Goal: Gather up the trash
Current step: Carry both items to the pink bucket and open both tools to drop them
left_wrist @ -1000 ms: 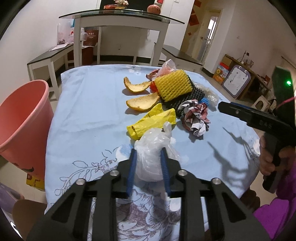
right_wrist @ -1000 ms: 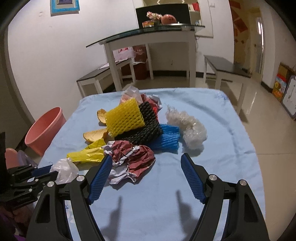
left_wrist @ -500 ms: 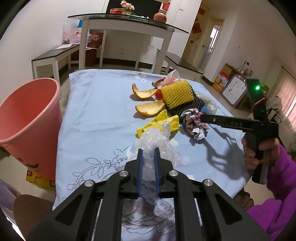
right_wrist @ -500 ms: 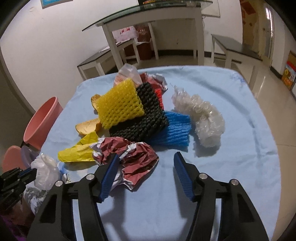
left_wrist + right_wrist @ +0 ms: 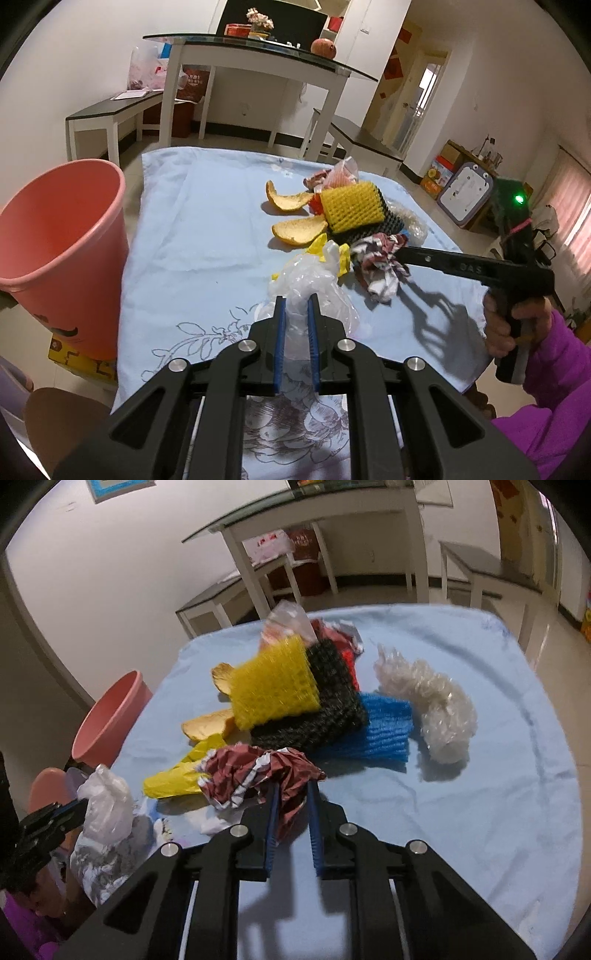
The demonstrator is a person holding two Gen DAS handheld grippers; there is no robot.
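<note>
Clear, crinkled plastic, a thin film bag (image 5: 310, 284), was clamped between the blue pads of the left gripper (image 5: 295, 314) at the near edge of the pale blue printed tablecloth (image 5: 207, 236), pinched at its gathered neck, probably so that the limp film could be carried without spilling open. Just beyond, the jaws of the right gripper (image 5: 291, 805) were closing on a crumpled red-and-white paper wrapper (image 5: 258, 775), a fold of it already pressed between the pads, so that two pieces could be taken in one trip. The yellow plastic wrapper (image 5: 173, 779), orange peels (image 5: 295, 229) and yellow, black and blue foam fruit nets (image 5: 275, 686) were left heaped further back. The pink plastic bucket (image 5: 62, 236) was stood off the table's left side, within the left hand's reach.
</note>
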